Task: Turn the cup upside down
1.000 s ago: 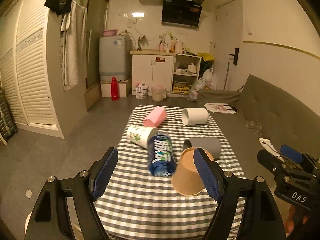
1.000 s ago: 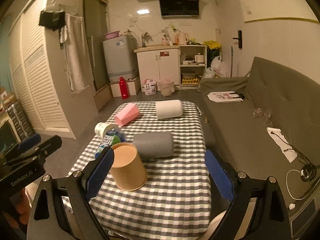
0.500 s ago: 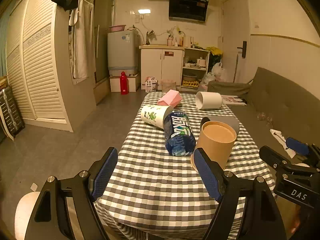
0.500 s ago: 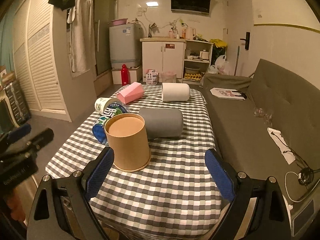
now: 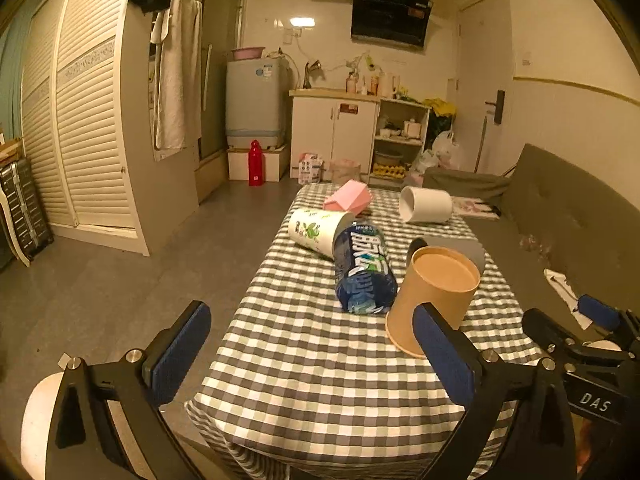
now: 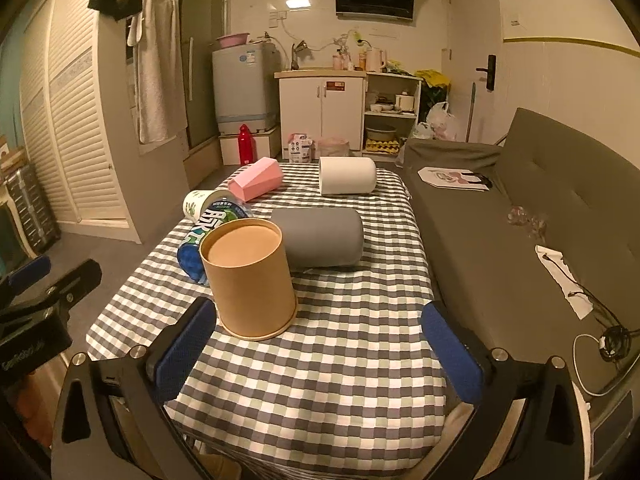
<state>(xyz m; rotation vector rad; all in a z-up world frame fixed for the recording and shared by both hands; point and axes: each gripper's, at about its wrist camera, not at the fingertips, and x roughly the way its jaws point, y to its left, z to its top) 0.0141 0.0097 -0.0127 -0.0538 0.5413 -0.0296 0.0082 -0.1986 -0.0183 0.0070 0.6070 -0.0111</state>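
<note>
A tan paper cup (image 5: 434,300) stands rim down, base up, on the checked table (image 5: 320,360); it also shows in the right wrist view (image 6: 250,276). My left gripper (image 5: 312,354) is open and empty, low at the table's near edge, its right finger just in front of the cup. My right gripper (image 6: 320,354) is open and empty, near the table's front edge, the cup just beyond its left finger. Neither gripper touches the cup.
Lying on the table behind the tan cup are a blue bottle (image 5: 364,268), a white printed cup (image 5: 316,232), a grey cup (image 6: 320,236), a pink cup (image 6: 256,180) and a white cup (image 6: 347,175). A grey sofa (image 6: 520,220) runs along the right.
Both grippers have drawn back and lowered toward the table's near edge. The tan cup stands rim down in the same place, now seen more from the side.
</note>
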